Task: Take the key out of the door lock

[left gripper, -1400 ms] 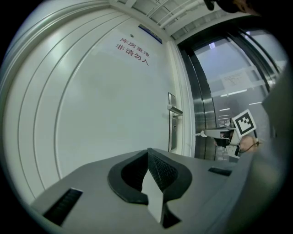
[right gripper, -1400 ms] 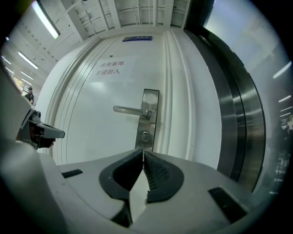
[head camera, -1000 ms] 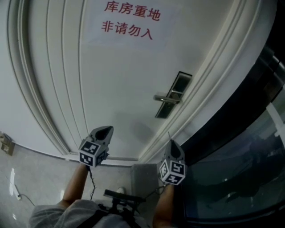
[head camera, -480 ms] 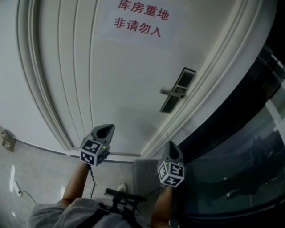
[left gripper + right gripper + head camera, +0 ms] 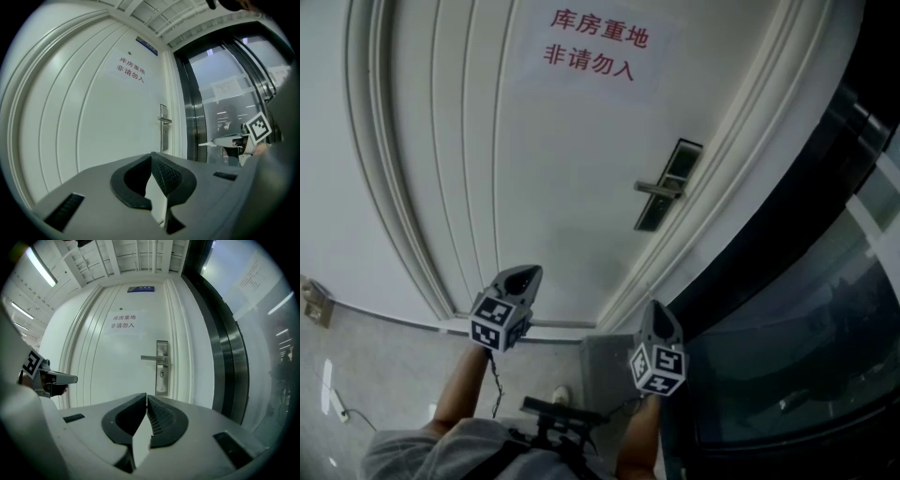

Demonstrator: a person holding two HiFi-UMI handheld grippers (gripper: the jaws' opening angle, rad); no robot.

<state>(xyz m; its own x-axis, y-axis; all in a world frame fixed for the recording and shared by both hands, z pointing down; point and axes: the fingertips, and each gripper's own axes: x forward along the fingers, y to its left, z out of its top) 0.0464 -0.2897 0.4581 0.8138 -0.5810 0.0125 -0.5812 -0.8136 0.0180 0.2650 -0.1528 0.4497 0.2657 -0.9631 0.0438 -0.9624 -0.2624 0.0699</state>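
The grey left gripper (image 5: pixel 525 272) is held low, near the ribbed white door frame (image 5: pixel 375 187). Its jaws are shut tight with nothing between them. The big white door (image 5: pixel 553 197) is flat and bare, and there is lots of open room between it and both grippers. A paper sign with red writing (image 5: pixel 595 42) hangs high up. The silver lever handle (image 5: pixel 658 188) sticks out from a long metal lock plate (image 5: pixel 684 155) by the door's right edge. The small keyhole (image 5: pixel 161 373) is just under the handle. The key is too small to make out. The grey right gripper (image 5: pixel 653 305) is shut and empty too, close to the frame's bottom corner. A dark glass wall (image 5: pixel 806 309) stands on the right.
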